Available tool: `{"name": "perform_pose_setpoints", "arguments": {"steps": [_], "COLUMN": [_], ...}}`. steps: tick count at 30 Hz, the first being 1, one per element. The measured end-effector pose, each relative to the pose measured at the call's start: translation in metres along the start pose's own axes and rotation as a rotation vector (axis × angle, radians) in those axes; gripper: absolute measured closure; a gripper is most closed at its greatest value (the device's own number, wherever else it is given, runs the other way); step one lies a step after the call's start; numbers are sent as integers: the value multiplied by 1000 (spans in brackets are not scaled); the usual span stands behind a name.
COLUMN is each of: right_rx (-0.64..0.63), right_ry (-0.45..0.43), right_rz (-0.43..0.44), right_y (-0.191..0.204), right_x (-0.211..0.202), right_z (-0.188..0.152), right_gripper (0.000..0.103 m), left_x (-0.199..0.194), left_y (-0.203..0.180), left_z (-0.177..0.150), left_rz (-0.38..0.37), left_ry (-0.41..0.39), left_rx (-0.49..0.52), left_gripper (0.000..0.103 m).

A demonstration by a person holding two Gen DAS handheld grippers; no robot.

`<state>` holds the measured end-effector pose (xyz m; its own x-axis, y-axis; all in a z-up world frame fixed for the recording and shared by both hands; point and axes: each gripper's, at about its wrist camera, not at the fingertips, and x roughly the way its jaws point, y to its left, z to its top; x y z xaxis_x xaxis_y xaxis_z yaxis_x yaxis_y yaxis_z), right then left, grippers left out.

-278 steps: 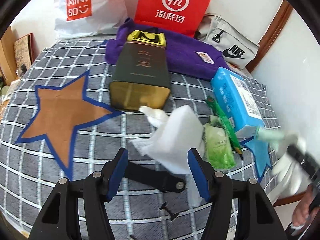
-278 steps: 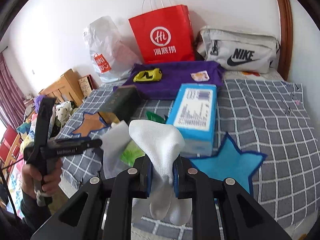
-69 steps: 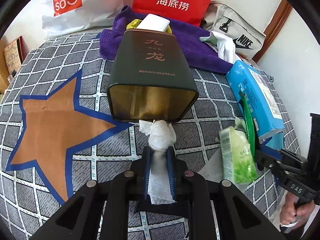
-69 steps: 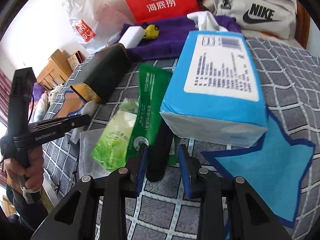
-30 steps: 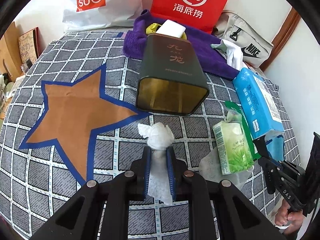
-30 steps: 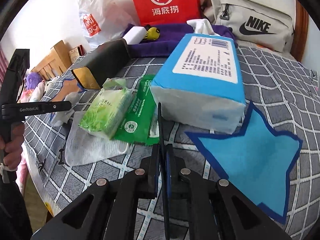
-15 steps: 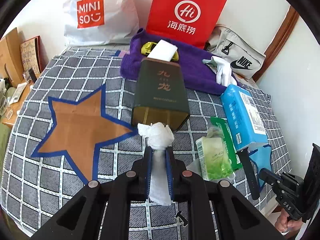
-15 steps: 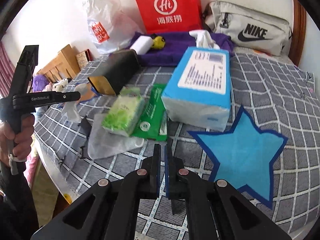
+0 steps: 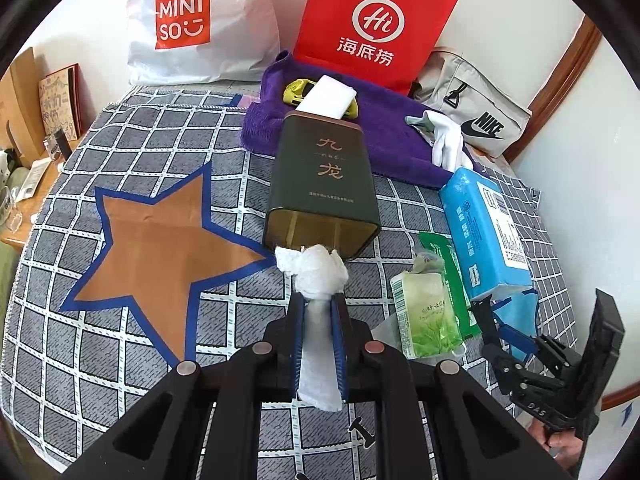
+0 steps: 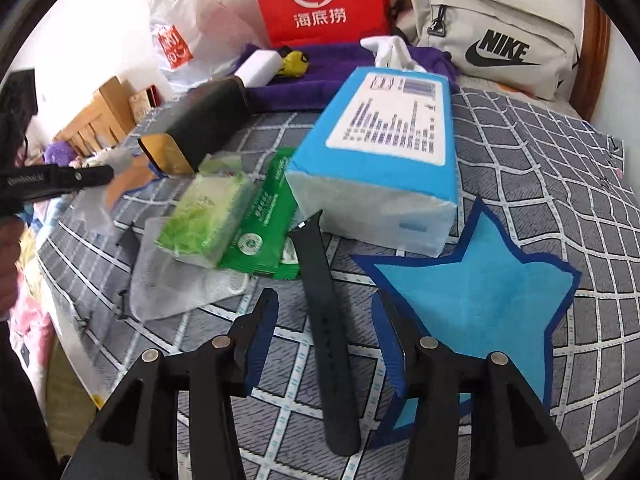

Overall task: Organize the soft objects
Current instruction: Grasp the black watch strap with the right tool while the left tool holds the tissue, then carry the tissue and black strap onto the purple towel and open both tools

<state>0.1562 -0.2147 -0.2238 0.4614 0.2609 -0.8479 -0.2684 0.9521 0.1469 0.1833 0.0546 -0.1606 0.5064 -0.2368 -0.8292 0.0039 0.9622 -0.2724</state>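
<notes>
**Left gripper clamped on tissue; right gripper spread over strap**

We see the left gripper (image 9: 318, 300) clenched on a white crumpled tissue (image 9: 318, 270). The tissue's bunched end protrudes past the fingertips, just in front of the open mouth of a dark tin (image 9: 322, 184). The tin lies on its side on the checked cloth (image 9: 132, 148), its mouth toward the camera. We cannot tell whether the tissue touches the tin.

We see the right gripper (image 10: 326, 308) with its jaws apart; they have just been opening. A black strap (image 10: 324, 320) lies between them on the cloth, and neither pad presses on it. The strap's far end reaches the front of the blue tissue pack (image 10: 384, 152).

Positions of other items, right wrist view:
- A green tissue packet (image 10: 204, 216) rests on a flat white sheet (image 10: 180, 288).
- A green wipes pouch (image 10: 264, 232) lies between the packet and the strap, touching the blue pack.
- A blue star (image 10: 472, 280) is printed on the cloth, just right of the strap.

Positions at the rear, left wrist view:
- A purple towel (image 9: 392, 136) carries a white sponge (image 9: 326, 98), a yellow item (image 9: 294, 92) and a white glove (image 9: 446, 144).
- A red bag (image 9: 372, 28), a white bag (image 9: 192, 28) and a grey bag (image 9: 476, 120) stand against the wall.
- An orange star (image 9: 160, 236) is printed left of the tin.
</notes>
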Motion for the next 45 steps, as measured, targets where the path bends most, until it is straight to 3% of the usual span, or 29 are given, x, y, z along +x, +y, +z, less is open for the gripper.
{"name": "perform_pose_setpoints", "arguments": {"steps": [2, 3, 4, 8, 10, 13, 18, 26, 34, 40, 45], "right_rx": [-12, -35, -61, -123, -92, -67, -61, -36, -35, -3, 25], "right_ry": [-19, -20, -12, -29, -38, -45, -7, -65, -148, -178, -204], "right_rz": [-6, -11, -25, -56, -3, 46, 33, 72, 46, 4, 34], "right_y": [1, 4, 7, 14, 11, 9, 11, 11, 5, -14, -25], "right_x": [0, 1, 2, -4, -14, -21, -10, -38, -68, -69, -63], "right_z": [-1, -2, -3, -6, -5, -1, -4, 13, 59, 107, 146], "right_gripper": [59, 77, 86, 95, 100, 100, 100, 100, 100, 100, 100], "left_x": [2, 3, 4, 4, 1, -2, -6, -19, -25, -22, -18], "left_y": [-1, -2, -2, -4, -4, -6, -8, -7, -14, -22, -27], "left_z": [-1, -1, -1, 0, 1, 3, 4, 13, 38, 65, 92], "left_rz": [-6, -8, -8, -17, -20, -26, -33, -34, -40, -27, -23], "left_ry": [7, 11, 15, 16, 9, 3, -2, -32, -62, -79, -95], "left_rx": [1, 1, 0, -1, 1, 8, 13, 9, 27, 46, 53], "left_gripper": [90, 90, 90, 90, 90, 90, 90, 90, 90, 90, 90]}}
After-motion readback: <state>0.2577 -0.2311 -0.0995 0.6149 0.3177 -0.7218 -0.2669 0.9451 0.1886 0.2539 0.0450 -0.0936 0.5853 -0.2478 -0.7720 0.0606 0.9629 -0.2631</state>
